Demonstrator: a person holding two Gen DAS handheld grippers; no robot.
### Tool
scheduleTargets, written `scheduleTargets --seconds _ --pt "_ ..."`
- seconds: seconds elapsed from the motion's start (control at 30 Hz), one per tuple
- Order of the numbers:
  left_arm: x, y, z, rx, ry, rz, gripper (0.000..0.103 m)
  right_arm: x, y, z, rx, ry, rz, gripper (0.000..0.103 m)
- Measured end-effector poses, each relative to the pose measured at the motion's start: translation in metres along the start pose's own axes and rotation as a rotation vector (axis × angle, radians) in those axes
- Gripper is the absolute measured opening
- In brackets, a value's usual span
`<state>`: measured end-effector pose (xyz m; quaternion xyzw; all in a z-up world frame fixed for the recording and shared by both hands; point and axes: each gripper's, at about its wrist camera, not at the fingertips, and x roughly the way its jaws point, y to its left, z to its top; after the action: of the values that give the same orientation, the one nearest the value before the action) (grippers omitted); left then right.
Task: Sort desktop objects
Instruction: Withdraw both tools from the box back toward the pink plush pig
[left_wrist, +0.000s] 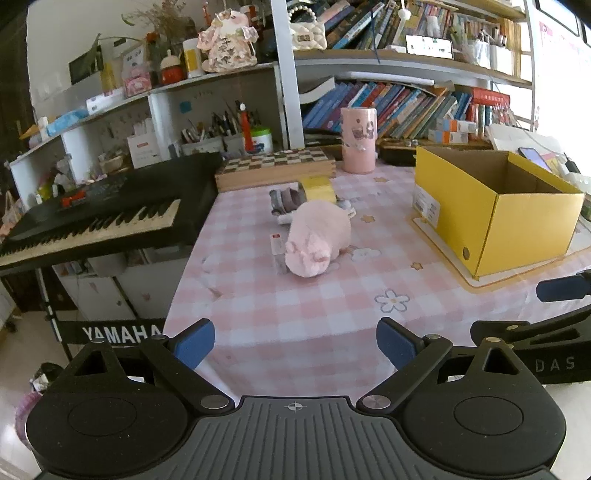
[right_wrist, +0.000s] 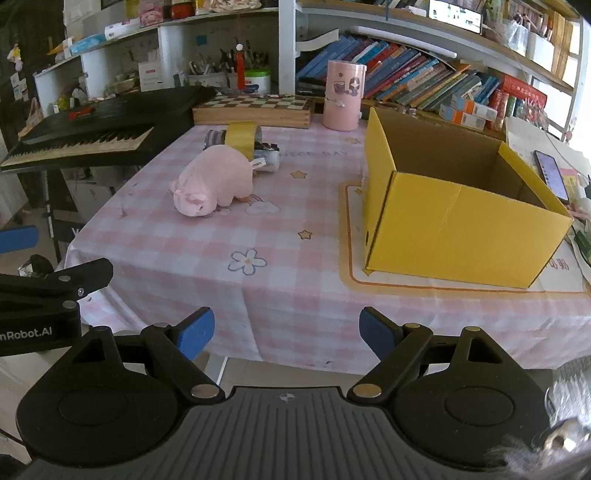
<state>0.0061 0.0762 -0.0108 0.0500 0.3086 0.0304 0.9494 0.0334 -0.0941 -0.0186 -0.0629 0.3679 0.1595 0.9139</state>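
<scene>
Since nothing has been picked up yet, both the left gripper (left_wrist: 295, 345) and right gripper (right_wrist: 286, 334) hang wide open and empty short of the yellow box (right_wrist: 454, 206), with the pink plush pig (right_wrist: 214, 181) lying left of it, presumably awaiting collection.

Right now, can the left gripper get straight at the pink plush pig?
Probably yes: the left gripper is open and empty, and only bare checked tablecloth lies between it and the pink plush pig. The clutter sits behind the pig.

The left claw (left_wrist: 295, 347) gapes empty over the near table (left_wrist: 258, 325) edge. Ahead lies a plush pig (left_wrist: 317, 240); ahead-right, a yellow box (left_wrist: 495, 210).
</scene>
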Motion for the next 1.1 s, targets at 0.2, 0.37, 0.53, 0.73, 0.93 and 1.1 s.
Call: scheduleTargets --seconds 0.2,0.37,0.53,0.73,0.93,1.1 --pt "0.005 0.0 0.003 0.004 0.001 -0.003 0.096 0.003 0.004 0.004 -0.013 -0.001 0.005 0.085" --pt "0.011 0.002 0.007 -0.006 0.007 0.003 0.096 0.008 0.004 0.008 -0.02 0.006 0.012 0.085" --pt "0.022 0.001 0.011 -0.007 0.021 0.008 0.096 0.017 0.004 0.016 -0.038 0.007 0.016 0.085" --pt "0.042 0.007 0.023 -0.03 0.034 0.025 0.096 0.039 0.001 0.035 -0.061 0.011 0.039 0.085" --pt "0.064 0.01 0.038 -0.052 0.051 0.045 0.096 0.061 -0.005 0.058 -0.081 0.009 0.059 0.085" --pt "0.079 0.01 0.049 -0.073 0.062 0.07 0.096 0.076 -0.009 0.078 -0.112 -0.009 0.072 0.085"
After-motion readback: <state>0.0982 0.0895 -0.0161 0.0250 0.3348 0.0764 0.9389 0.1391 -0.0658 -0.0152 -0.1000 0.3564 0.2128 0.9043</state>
